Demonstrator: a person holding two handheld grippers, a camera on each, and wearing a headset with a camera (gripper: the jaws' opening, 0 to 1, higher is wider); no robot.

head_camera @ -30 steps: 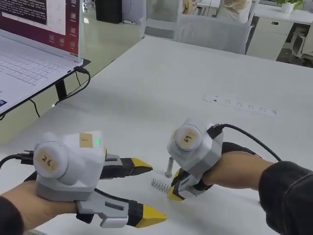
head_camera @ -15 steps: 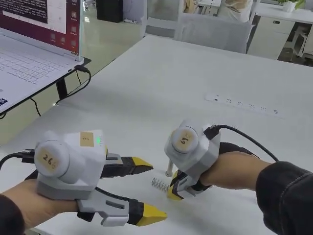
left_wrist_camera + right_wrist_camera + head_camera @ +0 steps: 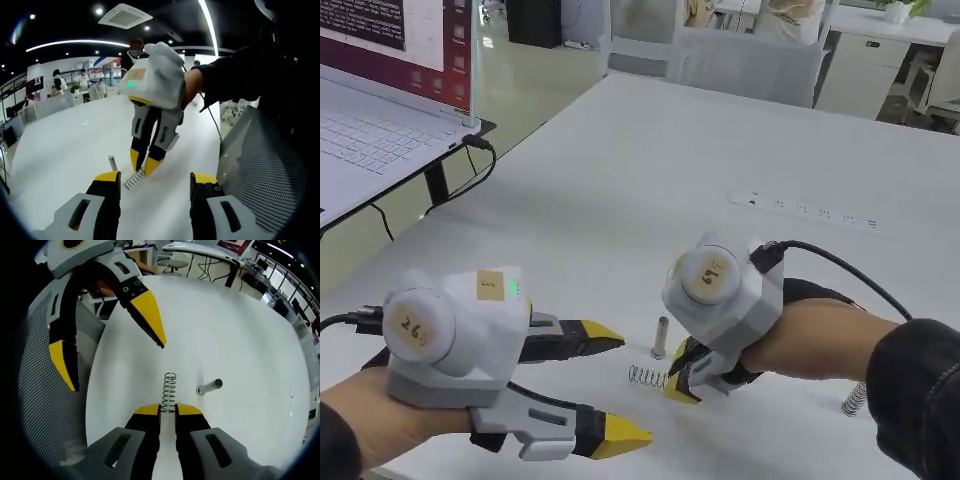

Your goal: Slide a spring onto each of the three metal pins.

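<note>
No spring is on a pin yet. Our right gripper (image 3: 167, 410) is clenched on one end of a spring (image 3: 169, 390) lying just beside the standing pin (image 3: 660, 337). Our left gripper (image 3: 620, 385) hangs released near it. Beyond the pin the table (image 3: 650, 180) runs bare and wide.

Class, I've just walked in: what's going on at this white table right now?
A person holds tongs in each hand. The right tongs are shut on one end of a small coiled metal spring, held low over the white table beside a short upright metal pin. The left tongs sit open nearby, holding nothing. That pin carries no spring yet.
</note>
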